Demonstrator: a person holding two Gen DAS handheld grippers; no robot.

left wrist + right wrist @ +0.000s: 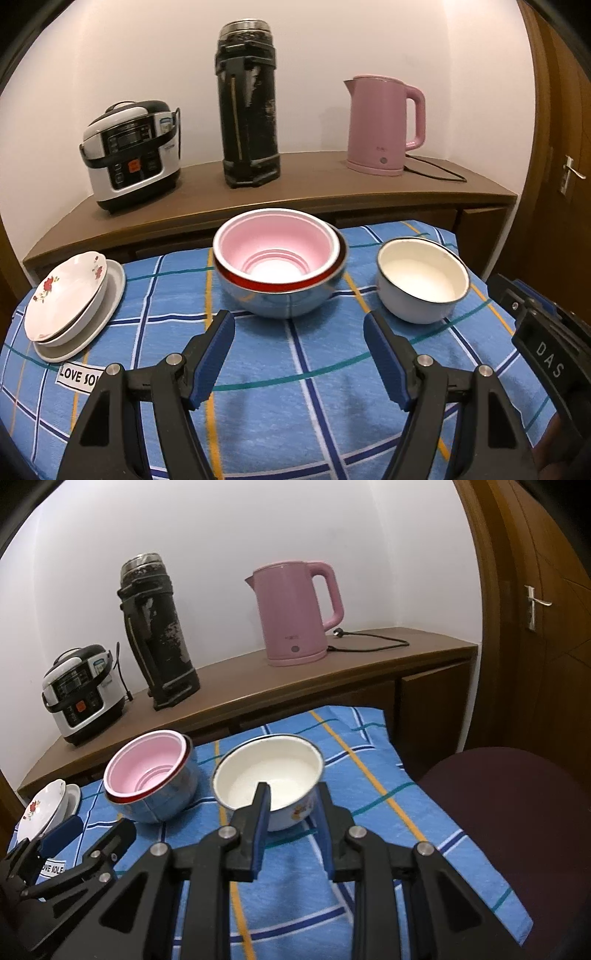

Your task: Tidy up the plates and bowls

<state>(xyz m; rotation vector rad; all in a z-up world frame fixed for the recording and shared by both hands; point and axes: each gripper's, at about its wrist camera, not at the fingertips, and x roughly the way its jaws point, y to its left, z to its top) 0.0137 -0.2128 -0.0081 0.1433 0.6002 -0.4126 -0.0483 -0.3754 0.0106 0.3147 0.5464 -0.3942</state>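
Observation:
A stack of bowls (280, 266), pink inside red inside a shiny steel one, rests mid-table on the blue checked cloth (295, 387). My left gripper (299, 332) stands wide open just short of it, with nothing between its blue pads. To the right sits a white enamel bowl (423, 280) with a dark rim, seen closer in the right wrist view (269, 779). My right gripper (293, 797) hovers at its near side with a narrow gap between the jaws; its fingertips overlap the rim in the picture, but no pad visibly presses on it. Flowered plates (70, 291) are stacked at the left.
Behind the table a wooden counter (314, 184) carries a rice cooker (129, 155), a tall black flask (249, 107) and a pink kettle (382, 125) with its cord. A dark red chair seat (509, 812) lies right of the table. A wooden door (535, 609) stands at the far right.

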